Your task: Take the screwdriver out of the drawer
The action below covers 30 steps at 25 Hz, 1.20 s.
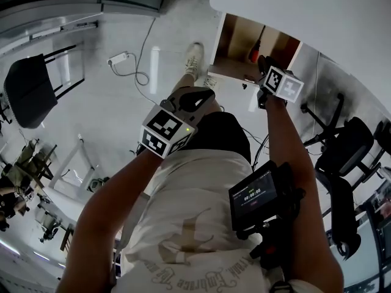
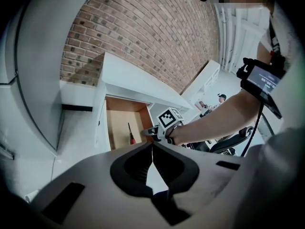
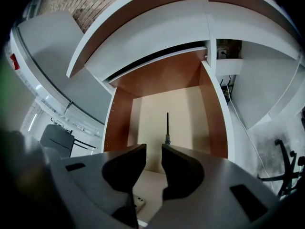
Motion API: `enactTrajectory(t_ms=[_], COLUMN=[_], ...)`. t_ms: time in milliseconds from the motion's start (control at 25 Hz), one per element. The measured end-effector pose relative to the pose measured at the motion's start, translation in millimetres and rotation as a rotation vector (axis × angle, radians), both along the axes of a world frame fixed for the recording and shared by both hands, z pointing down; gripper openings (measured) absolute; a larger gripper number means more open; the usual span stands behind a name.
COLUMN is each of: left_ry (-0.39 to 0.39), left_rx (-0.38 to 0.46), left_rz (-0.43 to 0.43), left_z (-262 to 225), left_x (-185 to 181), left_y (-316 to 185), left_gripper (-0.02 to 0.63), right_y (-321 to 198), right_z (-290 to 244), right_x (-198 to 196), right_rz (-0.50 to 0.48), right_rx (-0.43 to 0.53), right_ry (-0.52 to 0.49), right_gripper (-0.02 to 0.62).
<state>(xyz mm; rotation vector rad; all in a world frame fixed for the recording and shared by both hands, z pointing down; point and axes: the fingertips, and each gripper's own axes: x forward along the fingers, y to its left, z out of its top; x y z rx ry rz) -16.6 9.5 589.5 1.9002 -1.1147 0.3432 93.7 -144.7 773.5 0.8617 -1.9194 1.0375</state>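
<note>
Here, outstretched right claw point(image 3: 153, 149), parted, faces screwdriver point(image 3: 167, 125) in drawer point(image 3: 212, 118); left claw point(image 2: 152, 145) pinched together.

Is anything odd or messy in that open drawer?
Nothing stands out. The drawer is open, with a screwdriver lying flat on its floor. The right gripper hovers before it, jaws apart and empty.
</note>
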Motion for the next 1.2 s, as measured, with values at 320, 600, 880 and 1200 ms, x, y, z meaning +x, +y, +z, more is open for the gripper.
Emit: enactTrajectory(t_ms=[320, 600, 880, 1200], left_ry=[0.018, 0.053, 0.062, 0.063], left_rx=[-0.029, -0.017, -0.040, -0.053], left_rz=[-0.055, -0.090, -0.127, -0.157], left_z=[13, 15, 23, 31], left_x=[-7, -12, -20, -34], left_y=[1, -11, -11, -17], left_gripper=[0.023, 0.023, 0.023, 0.023], right_y=[-12, -26, -39, -45], right_z=[18, 49, 70, 87], right_x=[-5, -9, -15, -22], right_rz=[0.018, 0.002, -0.047, -0.070], right_rx=[-0.029, -0.059, -0.079, -0.095], right_ry=[-0.016, 0.032, 0.101, 0.131], right_gripper=[0.112, 0.112, 0.108, 0.096])
